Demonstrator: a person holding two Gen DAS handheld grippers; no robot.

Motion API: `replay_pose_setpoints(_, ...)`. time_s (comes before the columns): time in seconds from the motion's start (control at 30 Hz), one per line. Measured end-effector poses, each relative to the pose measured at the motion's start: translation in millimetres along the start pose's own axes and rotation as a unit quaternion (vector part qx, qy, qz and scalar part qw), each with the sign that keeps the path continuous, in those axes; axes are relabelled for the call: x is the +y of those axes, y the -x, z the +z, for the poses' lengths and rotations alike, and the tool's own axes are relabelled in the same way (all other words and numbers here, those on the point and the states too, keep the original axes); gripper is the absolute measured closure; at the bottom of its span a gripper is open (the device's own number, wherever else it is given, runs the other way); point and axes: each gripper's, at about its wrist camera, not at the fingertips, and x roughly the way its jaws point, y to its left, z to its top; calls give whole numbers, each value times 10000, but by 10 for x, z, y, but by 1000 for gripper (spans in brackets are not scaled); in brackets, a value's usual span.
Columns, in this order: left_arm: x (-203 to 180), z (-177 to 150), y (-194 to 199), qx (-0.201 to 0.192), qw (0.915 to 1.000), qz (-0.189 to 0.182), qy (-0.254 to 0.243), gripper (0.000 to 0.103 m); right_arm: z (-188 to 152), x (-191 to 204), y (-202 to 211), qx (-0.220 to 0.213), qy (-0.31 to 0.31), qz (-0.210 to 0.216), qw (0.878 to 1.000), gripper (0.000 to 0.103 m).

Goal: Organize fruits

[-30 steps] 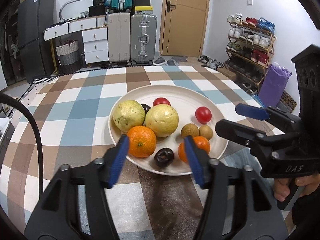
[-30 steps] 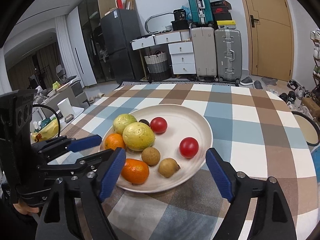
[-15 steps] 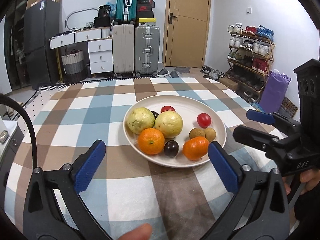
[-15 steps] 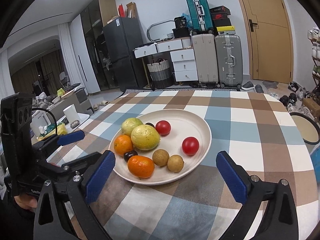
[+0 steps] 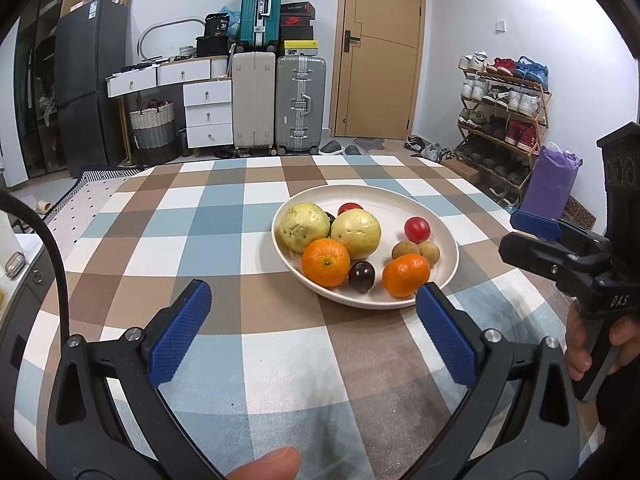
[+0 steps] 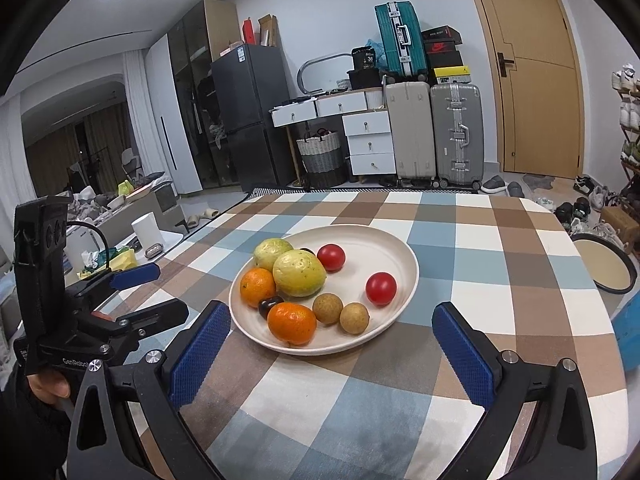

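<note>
Just short of the plate (image 5: 448,236), my left gripper (image 5: 312,330) hangs over the checked tablecloth (image 5: 224,248) with its blue pads spread as wide as they go, nothing between them, nothing touched. My right gripper (image 6: 332,354) does the same on the plate's other near side, jaws wide apart and empty. All the fruit lies on the plate: two yellow-green guavas (image 5: 355,233) at its far left, an orange (image 5: 325,262) and a mandarin (image 5: 406,274) along its near rim with a dark plum (image 5: 361,276) between them, two brown longans (image 5: 416,250) mid-plate, and two red tomatoes (image 5: 417,229) toward its far side.
</note>
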Motion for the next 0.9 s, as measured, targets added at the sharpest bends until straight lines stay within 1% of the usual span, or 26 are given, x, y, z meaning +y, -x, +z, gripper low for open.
replay_pose_setpoints(0.07, 11, -12, 0, 18, 10000, -11, 16, 1, -5, 11, 2, 4, 14, 53, 10000, 0)
replay_pose_setpoints(0.33, 50, -5, -18, 3, 9999, -104, 126, 1, -21, 78, 5, -26, 200, -69, 9998, 0)
replay_pose_setpoints(0.67, 60, -6, -37, 19, 9999, -78, 96, 1, -27, 125, 26, -88, 339, -86, 9994, 0)
replay_pose_setpoints(0.9, 56, -10, -24, -1, 9999, -59, 84, 1, -29, 121, 29, -64, 305, -79, 9995, 0)
